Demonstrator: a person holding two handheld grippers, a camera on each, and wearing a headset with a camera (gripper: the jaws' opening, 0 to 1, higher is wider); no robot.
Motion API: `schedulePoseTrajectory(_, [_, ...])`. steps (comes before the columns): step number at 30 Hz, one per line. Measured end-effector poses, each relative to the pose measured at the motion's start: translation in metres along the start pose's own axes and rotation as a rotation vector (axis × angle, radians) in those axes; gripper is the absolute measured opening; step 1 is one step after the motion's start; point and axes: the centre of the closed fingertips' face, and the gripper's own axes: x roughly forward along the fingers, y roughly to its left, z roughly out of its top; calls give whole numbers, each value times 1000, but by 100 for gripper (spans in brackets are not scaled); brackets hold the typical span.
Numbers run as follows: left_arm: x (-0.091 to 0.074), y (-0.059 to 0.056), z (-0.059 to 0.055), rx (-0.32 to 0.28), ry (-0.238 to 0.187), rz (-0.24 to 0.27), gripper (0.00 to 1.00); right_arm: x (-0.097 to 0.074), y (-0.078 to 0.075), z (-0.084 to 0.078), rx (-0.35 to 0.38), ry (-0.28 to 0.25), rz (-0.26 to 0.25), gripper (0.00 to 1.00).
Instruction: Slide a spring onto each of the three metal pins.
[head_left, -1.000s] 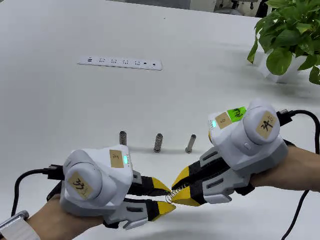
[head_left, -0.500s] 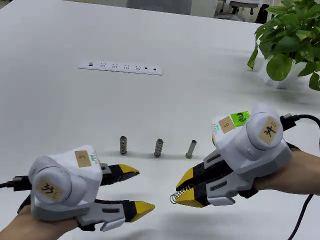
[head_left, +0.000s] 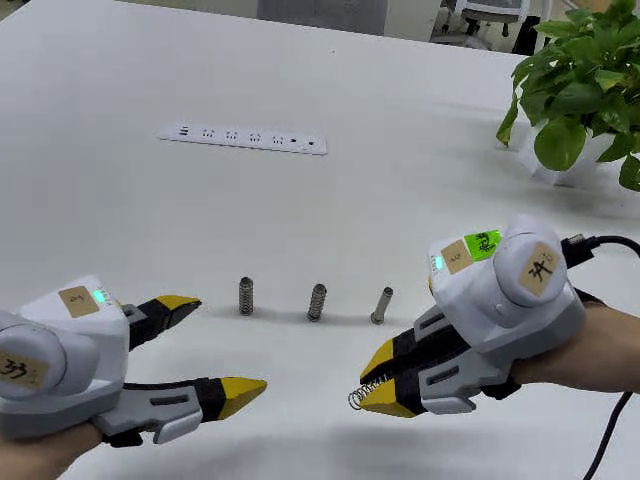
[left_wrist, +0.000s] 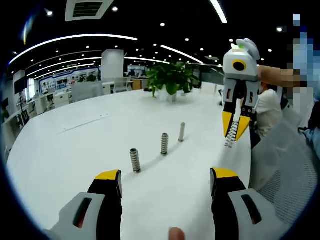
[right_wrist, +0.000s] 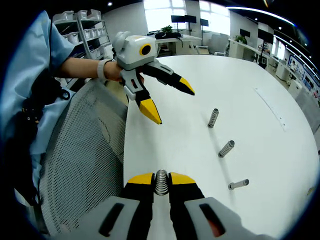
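Head view has the right gripper (head_left: 374, 382), held low and pointing left, pinching a spring (head_left: 358, 394) at its tips, the left gripper (head_left: 220, 343) facing it with jaws spread wide, and beyond them three upright pins (head_left: 317, 301), the rightmost pin (head_left: 382, 304) bare.

A tan sticker (head_left: 20, 368) on the back of the left hand-held gripper (head_left: 220, 342) carries a handwritten "33". A second sticker (head_left: 541, 268) on the right hand-held gripper (head_left: 378, 378) reads what looks like "34". Its green label (head_left: 481, 243) and the smaller tags (head_left: 78, 300) bear print too small to read.
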Motion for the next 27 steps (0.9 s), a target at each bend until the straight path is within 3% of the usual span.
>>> schedulePoseTrajectory(2, [-1, 6, 0, 1, -4, 28, 81, 0, -1, 0, -1, 3, 0, 12])
schedulePoseTrajectory(6, [-3, 10, 1, -37, -14, 41, 83, 0, -3, 0, -7, 10, 2, 12])
schedulePoseTrajectory(12, [-3, 13, -1, -44, -3, 50, 90, -4, -13, 0, -25, 33, -14, 12])
schedulePoseTrajectory(27, [-7, 21, -2, -28, 24, 64, 100, -24, -76, -10, -110, 200, -108, 12])
